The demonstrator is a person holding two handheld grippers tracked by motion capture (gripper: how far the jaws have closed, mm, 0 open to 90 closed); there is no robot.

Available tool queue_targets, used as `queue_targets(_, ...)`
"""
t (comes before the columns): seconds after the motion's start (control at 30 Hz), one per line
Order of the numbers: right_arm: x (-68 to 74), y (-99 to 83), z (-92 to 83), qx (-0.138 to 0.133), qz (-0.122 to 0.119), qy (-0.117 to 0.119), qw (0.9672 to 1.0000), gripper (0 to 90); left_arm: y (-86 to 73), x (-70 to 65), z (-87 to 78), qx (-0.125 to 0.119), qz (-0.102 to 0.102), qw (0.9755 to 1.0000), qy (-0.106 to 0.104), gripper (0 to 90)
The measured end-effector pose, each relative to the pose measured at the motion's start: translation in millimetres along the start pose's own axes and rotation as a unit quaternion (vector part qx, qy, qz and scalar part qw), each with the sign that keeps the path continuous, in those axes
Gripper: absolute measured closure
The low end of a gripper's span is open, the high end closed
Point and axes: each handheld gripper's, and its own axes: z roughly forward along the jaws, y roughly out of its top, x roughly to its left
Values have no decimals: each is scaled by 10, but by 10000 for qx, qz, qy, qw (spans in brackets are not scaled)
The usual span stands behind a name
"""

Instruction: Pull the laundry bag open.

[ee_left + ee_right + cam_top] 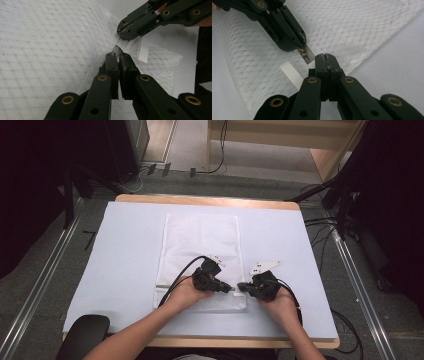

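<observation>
While the left gripper (117, 55) pinches the zipper pull (302, 53), the right gripper (326, 58) apparently clamps the mesh bag (200, 240).

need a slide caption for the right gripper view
Right tongs pinch the white mesh bag's edge while the left tongs grip its metal zipper pull.

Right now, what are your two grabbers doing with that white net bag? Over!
Left gripper shut on zipper pull. Right gripper shut on mesh laundry bag's corner by the zipper end. Bag flat on white table cover. Nothing in the way.
</observation>
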Motion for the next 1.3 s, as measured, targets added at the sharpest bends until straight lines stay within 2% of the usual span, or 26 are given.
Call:
queue_targets(0.4, -8, 0, -2, 12, 60, 30, 10000, 900, -25, 54, -122, 138, 9, 9999, -11, 879)
queue_targets(0.47, -6, 0, -1, 8, 64, 25, 10000, 900, -45, 75, -172, 144, -75, 9998, -70, 879)
queue_targets(0.83, -17, -1, 0, -6, 72, 53, 10000, 900, -88, 91, -289, 157, -129, 9997, -103, 879)
queue_targets(0.97, -15, -1, 1, -3, 74, 50, 10000, 900, -107, 96, -346, 253, -55, 9997, -29, 880)
queue_targets(1.17, -18, -1, 2, -20, 71, 52, 10000, 900, -118, 116, -418, 204, -144, 9997, -76, 880)
queue_targets(1.23, -11, -3, 2, -20, 89, 45, 9999, 900, -112, 94, -450, 255, -43, 9997, -2, 880)
queue_targets(1.3, -10, -4, 2, -21, 92, 41, 9999, 900, -116, 95, -456, 280, -32, 9996, -1, 880)
